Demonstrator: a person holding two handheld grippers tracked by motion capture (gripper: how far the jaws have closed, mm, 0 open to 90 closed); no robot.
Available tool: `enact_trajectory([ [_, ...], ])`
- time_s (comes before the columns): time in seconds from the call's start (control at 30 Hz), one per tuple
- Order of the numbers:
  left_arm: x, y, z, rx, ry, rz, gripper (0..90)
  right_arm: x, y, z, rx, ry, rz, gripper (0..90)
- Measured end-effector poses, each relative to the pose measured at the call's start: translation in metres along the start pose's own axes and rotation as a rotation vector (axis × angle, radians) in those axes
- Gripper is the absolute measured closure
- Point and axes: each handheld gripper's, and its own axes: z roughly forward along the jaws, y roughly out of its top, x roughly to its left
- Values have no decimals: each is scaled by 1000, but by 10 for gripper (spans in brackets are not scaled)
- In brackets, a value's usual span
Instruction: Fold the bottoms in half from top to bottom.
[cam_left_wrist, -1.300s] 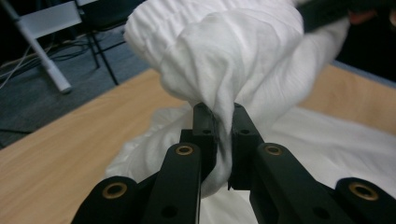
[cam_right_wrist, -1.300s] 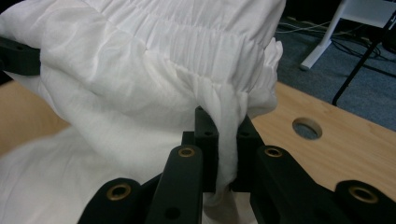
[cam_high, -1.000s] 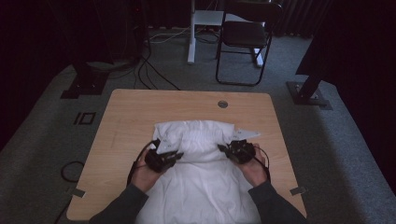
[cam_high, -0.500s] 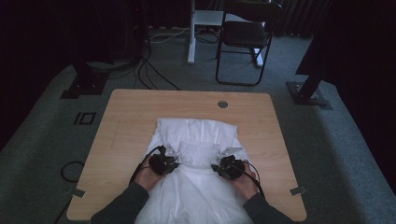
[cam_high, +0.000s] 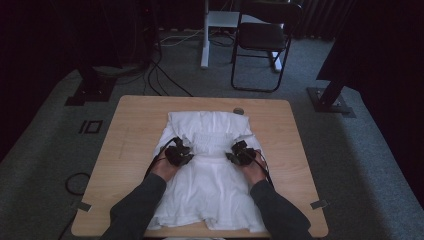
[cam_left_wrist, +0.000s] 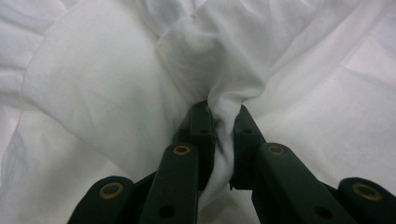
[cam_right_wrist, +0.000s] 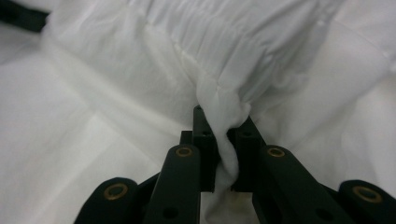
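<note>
White garment (cam_high: 212, 170) lies spread on the wooden table (cam_high: 130, 130), its gathered upper part toward the far edge and its hem at the near edge. Left hand-held gripper (cam_high: 181, 152) is clamped on a bunched fold of the garment at its left side; in the left gripper view the cloth (cam_left_wrist: 223, 121) is pinched between the two black jaws. Right hand-held gripper (cam_high: 238, 151) likewise pinches a fold at the right side, just below the shirred band (cam_right_wrist: 243, 42). A small round fitting (cam_high: 238, 111) sits in the table just beyond the garment's far right corner. Behind the table stand a dark chair (cam_high: 262, 42), a white post (cam_high: 204, 32) and floor cables (cam_high: 165, 75), all well apart from the garment.
</note>
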Motion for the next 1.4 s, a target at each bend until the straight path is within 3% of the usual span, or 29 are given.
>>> enact_trajectory([
  [0.2,13,9,10,-10,32,-63,835,-12,25,18,4,-49,51,835],
  [0.4,15,13,5,-9,41,-73,838,-15,28,14,2,-20,34,847],
  [0.5,17,21,-15,-70,40,-91,845,-20,35,-3,-37,-4,32,850],
  [0.6,16,36,-50,-189,54,-100,854,-22,48,-32,-126,-3,23,851],
  [0.67,9,43,-76,-268,70,-79,857,-22,56,-54,-190,-7,10,851],
  [0.7,9,43,-76,-268,70,-79,858,-21,59,-65,-227,-7,7,851],
  [0.73,4,46,-90,-316,74,-72,858,-21,59,-65,-227,-7,7,851],
  [0.77,-3,46,-106,-359,67,-67,859,-19,61,-80,-266,-4,-1,851],
  [0.83,-12,43,-119,-382,65,-48,858,-13,60,-105,-325,-3,-38,851],
  [0.9,-20,36,-124,-380,54,-38,857,-4,53,-116,-328,-3,-73,851],
  [1.0,-30,14,-115,-339,4,-50,851,7,34,-116,-285,0,-116,850],
  [1.1,-38,-11,-98,-286,-51,-73,847,17,0,-98,-213,36,-123,849],
  [1.27,-54,-51,-55,-129,-104,-88,844,24,-41,-61,-89,78,-89,849],
  [1.33,-56,-59,-42,-97,-104,-89,840,26,-48,-49,-57,77,-87,848],
  [1.4,-53,-60,-40,-110,-128,-119,827,28,-51,-40,-23,75,-86,847],
])
